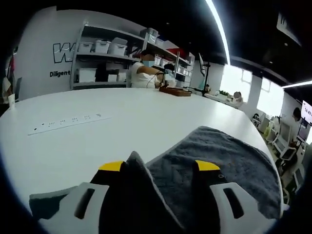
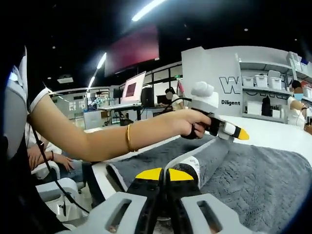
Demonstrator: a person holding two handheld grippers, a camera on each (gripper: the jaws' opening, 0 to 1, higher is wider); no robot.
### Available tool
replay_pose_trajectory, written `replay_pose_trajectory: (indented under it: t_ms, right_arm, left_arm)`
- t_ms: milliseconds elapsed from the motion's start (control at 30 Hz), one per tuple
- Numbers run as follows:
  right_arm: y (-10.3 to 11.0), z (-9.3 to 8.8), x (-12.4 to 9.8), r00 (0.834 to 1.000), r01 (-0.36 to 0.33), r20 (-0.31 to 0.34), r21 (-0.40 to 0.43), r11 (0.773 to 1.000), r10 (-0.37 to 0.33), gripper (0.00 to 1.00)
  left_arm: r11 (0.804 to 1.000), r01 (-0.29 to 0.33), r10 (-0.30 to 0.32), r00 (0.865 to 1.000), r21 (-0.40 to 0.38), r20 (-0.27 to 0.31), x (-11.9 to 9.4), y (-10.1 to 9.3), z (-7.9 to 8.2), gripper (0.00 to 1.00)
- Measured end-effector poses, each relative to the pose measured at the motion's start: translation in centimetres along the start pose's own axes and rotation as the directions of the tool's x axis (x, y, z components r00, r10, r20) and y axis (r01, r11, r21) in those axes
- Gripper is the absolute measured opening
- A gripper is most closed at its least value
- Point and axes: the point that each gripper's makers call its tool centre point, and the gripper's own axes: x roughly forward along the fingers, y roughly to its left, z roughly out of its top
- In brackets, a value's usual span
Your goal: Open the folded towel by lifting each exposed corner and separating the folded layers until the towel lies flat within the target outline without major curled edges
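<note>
A dark grey towel (image 1: 229,161) lies on the white table (image 1: 122,112), its far part spread to the right. My left gripper (image 1: 159,166) is open, its yellow-tipped jaws wide apart, and a raised point of towel stands between them. In the right gripper view, the towel (image 2: 263,180) has a folded ridge with a white label (image 2: 195,163) running away from my right gripper (image 2: 165,174). That gripper's jaws are together, shut on the towel's near edge. A hand holds the left gripper (image 2: 239,132) just above the ridge's far end.
A white power strip (image 1: 68,122) lies on the table to the left. Beyond the table, people sit by a wooden tray (image 1: 175,91) and shelves with bins (image 1: 102,46). The person's bare arm (image 2: 112,139) crosses the right gripper view, with the table edge (image 2: 100,170) below it.
</note>
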Motion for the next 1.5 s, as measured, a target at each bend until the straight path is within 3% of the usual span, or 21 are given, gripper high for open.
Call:
replay_pose_trajectory:
  t_ms: [133, 400, 767, 967, 1100, 1500]
  right_arm:
    - [0.2, 0.0, 0.1, 1.0, -0.007, -0.002, -0.003, 1.0, 0.007, 0.0]
    - [0.4, 0.0, 0.4, 1.0, -0.017, -0.009, -0.008, 1.0, 0.017, 0.0]
    - [0.6, 0.3, 0.4, 1.0, -0.027, -0.014, -0.018, 0.999, 0.027, 0.0]
    - [1.6, 1.5, 1.0, 0.998, -0.06, 0.011, -0.038, 0.998, 0.06, 0.0]
    - [2.8, 1.9, 1.8, 0.996, -0.089, 0.023, -0.068, 0.994, 0.091, 0.0]
    - [6.7, 3.5, 4.6, 0.975, -0.21, 0.057, -0.103, 0.972, 0.216, 0.0]
  left_arm:
    - [1.0, -0.009, 0.009, 1.0, -0.029, 0.017, 0.1, 0.6, 0.0, 0.23]
    - [0.996, -0.016, 0.02, 0.999, -0.086, 0.05, -0.4, 2.0, 0.6, 0.05]
    - [0.997, -0.003, 0.007, 0.999, -0.075, 0.053, -0.9, 2.2, 0.9, 0.03]
    - [0.995, -0.006, 0.015, 0.996, -0.098, 0.087, -3.2, 3.2, 2.0, 0.02]
    - [0.998, -0.042, 0.047, 0.991, -0.043, 0.121, -5.4, 4.7, 3.2, 0.02]
    - [0.991, -0.133, 0.134, 0.975, -0.019, 0.178, -11.9, 8.8, 4.5, 0.02]
